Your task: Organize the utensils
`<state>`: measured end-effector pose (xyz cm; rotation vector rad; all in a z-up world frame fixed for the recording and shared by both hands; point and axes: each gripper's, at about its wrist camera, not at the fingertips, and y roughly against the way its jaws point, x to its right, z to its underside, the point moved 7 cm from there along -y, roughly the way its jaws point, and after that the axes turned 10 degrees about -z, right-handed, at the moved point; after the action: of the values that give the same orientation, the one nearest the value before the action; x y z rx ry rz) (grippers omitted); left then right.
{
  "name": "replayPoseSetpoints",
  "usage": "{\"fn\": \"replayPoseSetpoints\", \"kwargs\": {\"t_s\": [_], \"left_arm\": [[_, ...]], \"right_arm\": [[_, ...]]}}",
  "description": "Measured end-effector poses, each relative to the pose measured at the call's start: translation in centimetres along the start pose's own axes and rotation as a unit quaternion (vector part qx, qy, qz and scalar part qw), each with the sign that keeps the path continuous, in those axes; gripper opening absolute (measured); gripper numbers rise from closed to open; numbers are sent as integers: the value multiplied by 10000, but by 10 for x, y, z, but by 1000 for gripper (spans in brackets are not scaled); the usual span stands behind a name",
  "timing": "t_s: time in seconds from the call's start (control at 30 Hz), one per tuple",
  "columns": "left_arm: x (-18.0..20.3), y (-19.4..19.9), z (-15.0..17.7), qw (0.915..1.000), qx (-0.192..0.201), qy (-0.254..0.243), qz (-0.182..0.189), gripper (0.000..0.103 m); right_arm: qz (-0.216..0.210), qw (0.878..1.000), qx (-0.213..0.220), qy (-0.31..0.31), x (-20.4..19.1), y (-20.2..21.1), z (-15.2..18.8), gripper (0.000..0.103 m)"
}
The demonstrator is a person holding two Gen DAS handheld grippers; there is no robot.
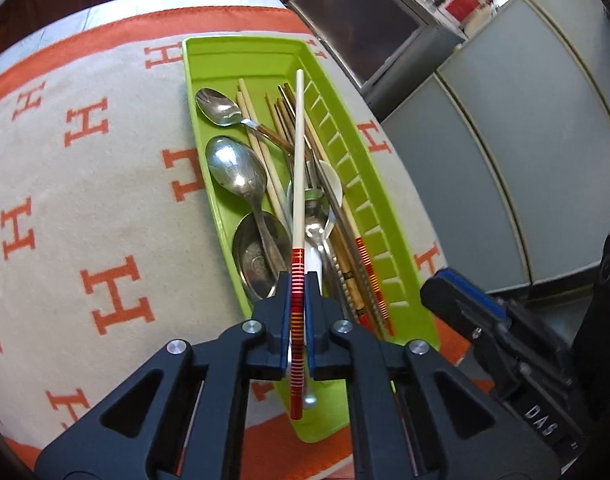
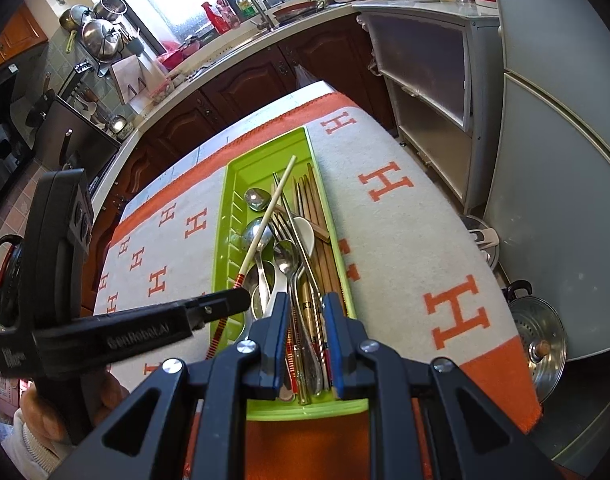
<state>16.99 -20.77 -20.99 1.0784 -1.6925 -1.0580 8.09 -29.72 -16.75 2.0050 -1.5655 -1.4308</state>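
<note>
Long white chopstick (image 1: 299,160), red-banded end: clamped in left tool (image 1: 297,292); light, stiff, probably slippery. Right tool (image 2: 303,312) apart above green plastic tray (image 2: 265,162).

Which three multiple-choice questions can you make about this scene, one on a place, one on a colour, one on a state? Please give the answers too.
1. Where do the spoons lie?
A. in the tray
B. on the cloth
C. on the counter

2. What colour is the tray?
A. blue
B. green
C. white

3. What is the left gripper doing?
A. open, holding nothing
B. shut on a chopstick
C. shut on a spoon

Answers:
1 A: the spoons rest inside the tray.
2 B: its walls are bright green.
3 B: the left gripper clamps the chopstick at its red-striped end.
</note>
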Motion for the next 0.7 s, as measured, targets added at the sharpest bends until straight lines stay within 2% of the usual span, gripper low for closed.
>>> {"fn": "replayPoseSetpoints", "kwargs": {"t_s": [0.13, 0.27, 0.47, 0.7], "left_arm": [[2, 8, -4, 9988, -81, 346, 338, 4], [8, 12, -5, 9972, -210, 467, 539, 4], [20, 2, 8, 9980, -480, 145, 394, 6], [19, 6, 14, 9996, -265, -97, 89, 6]], "right_arm": [[10, 10000, 40, -15, 1, 3, 1, 18], [17, 10000, 64, -37, 2, 6, 1, 18], [41, 10000, 72, -39, 4, 7, 1, 18], [31, 10000, 28, -11, 2, 5, 2, 18]]}}
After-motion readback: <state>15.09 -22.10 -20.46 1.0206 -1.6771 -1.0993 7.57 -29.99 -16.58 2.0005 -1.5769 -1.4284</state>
